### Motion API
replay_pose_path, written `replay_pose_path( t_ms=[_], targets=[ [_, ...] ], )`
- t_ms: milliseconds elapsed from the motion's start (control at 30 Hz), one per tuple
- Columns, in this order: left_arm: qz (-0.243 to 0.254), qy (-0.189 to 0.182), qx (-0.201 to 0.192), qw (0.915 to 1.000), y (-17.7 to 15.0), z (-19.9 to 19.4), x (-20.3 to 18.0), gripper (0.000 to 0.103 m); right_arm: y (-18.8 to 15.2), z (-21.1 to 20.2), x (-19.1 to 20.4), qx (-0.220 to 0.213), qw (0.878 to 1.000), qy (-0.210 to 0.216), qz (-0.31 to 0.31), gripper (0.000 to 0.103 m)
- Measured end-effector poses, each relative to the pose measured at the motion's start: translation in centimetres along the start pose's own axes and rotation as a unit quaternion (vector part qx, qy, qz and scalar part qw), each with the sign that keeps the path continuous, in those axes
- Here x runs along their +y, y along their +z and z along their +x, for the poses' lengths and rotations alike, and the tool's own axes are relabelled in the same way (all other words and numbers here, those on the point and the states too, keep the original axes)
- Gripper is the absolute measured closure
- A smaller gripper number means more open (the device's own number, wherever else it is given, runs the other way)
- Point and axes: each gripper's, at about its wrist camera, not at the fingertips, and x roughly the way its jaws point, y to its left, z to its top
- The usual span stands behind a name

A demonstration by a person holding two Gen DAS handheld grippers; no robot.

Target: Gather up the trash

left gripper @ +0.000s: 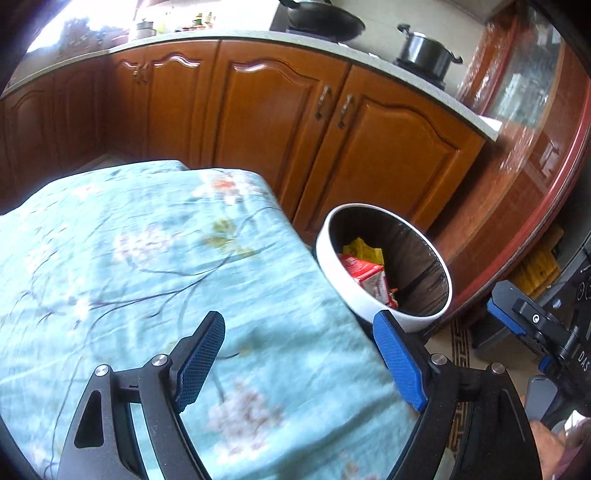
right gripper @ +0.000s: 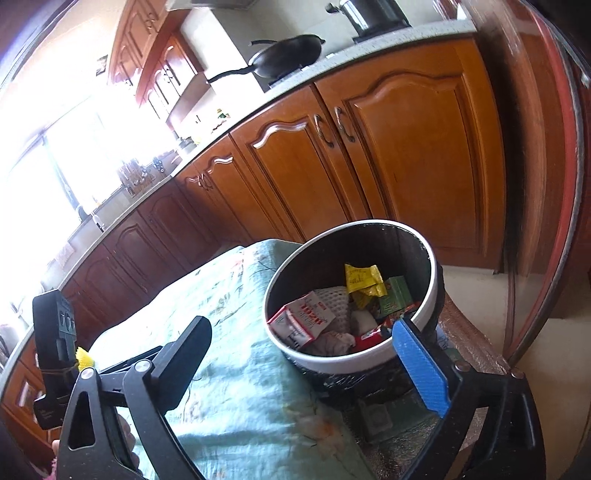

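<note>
1. The trash bin (right gripper: 369,354), a round black pail with a white rim, stood just off the right edge of the cloth-covered table (left gripper: 147,240), so that rubbish could go from the tabletop into it over a short reach.
2. The collected trash lay inside it: a red-and-white carton (right gripper: 306,317), a yellow wrapper (right gripper: 362,278), a green box (right gripper: 397,295) and a piece of white foam netting (right gripper: 336,299), heaped loosely at the bottom. In the left wrist view only the carton (left gripper: 365,278) and the yellow wrapper (left gripper: 360,249) showed past the near wall.
3. The floral cloth in view carried no loose rubbish, so the task looked close to finished, though parts of the table lay outside both views.
4. The right gripper (right gripper: 314,365) hung near the bin's rim, angled down toward its mouth, a placing that suits dropping things in. Its fingers stood spread very wide, with nothing between them and the pads touching nothing.
5. The left gripper (left gripper: 299,358) pointed down over the right part of the table, with the bin just beyond its right finger. Its fingers were also well apart and empty, clear of the cloth.
6. Behind the table ran wooden cabinets (left gripper: 258,122) under a counter with a black wok (left gripper: 325,20) and a pot (left gripper: 424,51), far from the work.
</note>
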Motion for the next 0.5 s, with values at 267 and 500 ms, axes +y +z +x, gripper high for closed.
replay_pose_path(
  t_ms=[267, 500],
  targets=[
    [-0.009, 0.041, -0.063, 0.9971, -4.1, -5.8, 2.2, 0.019, -3.1, -2.0, 3.9, -0.062, 0.997, -0.020, -0.030, 0.000],
    [-0.010, 0.071, -0.133, 0.9886, -7.4, -9.9, 2.6, 0.004, -5.3, -3.4, 6.8, -0.116, 0.990, -0.047, -0.067, 0.000]
  ],
)
